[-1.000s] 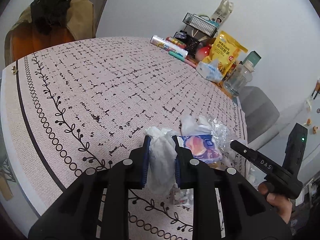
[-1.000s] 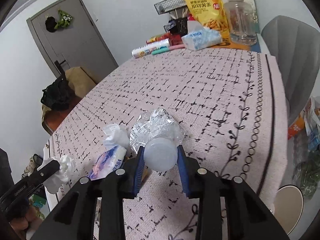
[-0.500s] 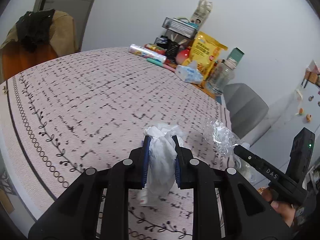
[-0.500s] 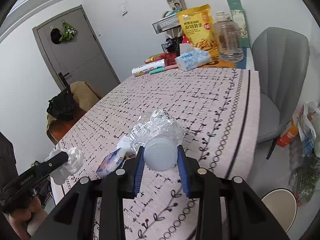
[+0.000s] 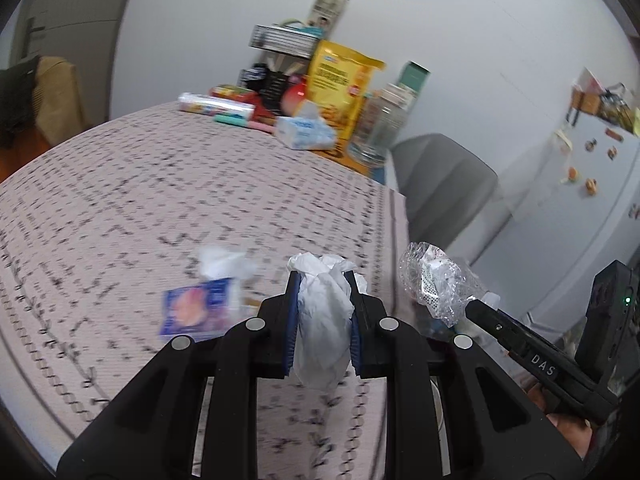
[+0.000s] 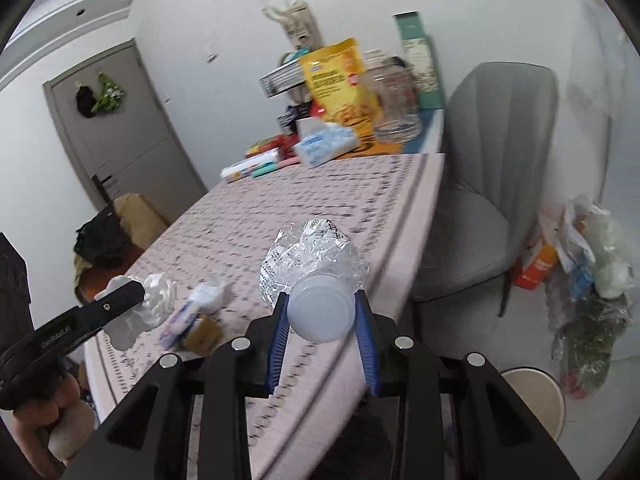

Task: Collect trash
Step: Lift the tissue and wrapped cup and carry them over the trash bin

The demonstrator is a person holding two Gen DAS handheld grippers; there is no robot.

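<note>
Left wrist view: the left gripper (image 5: 322,312), black with blue pads, is pinching a crumpled white tissue wad (image 5: 322,320) tightly between its fingers; the soft, creased paper is bulging above and hanging below the pads. It is hovering over the near corner of a table covered in a pale pink woven cloth (image 5: 160,200) printed with short black dashes and a ringed border. On the cloth, left of the gripper, a small blue and pink flat packet (image 5: 196,310) is lying with a loose white tissue scrap (image 5: 222,262) just behind it; both are blurred. At the right, the right gripper (image 5: 472,304) is reaching in, carrying a crinkled clear plastic wrapper with printed labels (image 5: 436,284). At the far end of the table a yellow snack bag (image 5: 340,92), a blue-white soft tissue pack (image 5: 306,132) and a clear glass jar (image 5: 378,128) are standing near a white wall. A grey padded chair (image 5: 444,188) is sitting beyond the table edge.

Right wrist view: the right gripper (image 6: 322,322) is clamping a smooth white round cap (image 6: 322,312), with the shiny clear wrapper (image 6: 312,258) bunched around it, above the table's edge. At the left, the left gripper (image 6: 132,296) is holding the white tissue (image 6: 154,304). The packet (image 6: 180,318) is lying on the cloth beside a small brown cardboard piece (image 6: 202,332). A grey door (image 6: 120,128) is closing off the far wall, and a cluttered pile of bags (image 6: 588,280) is leaning by the right wall.
</note>
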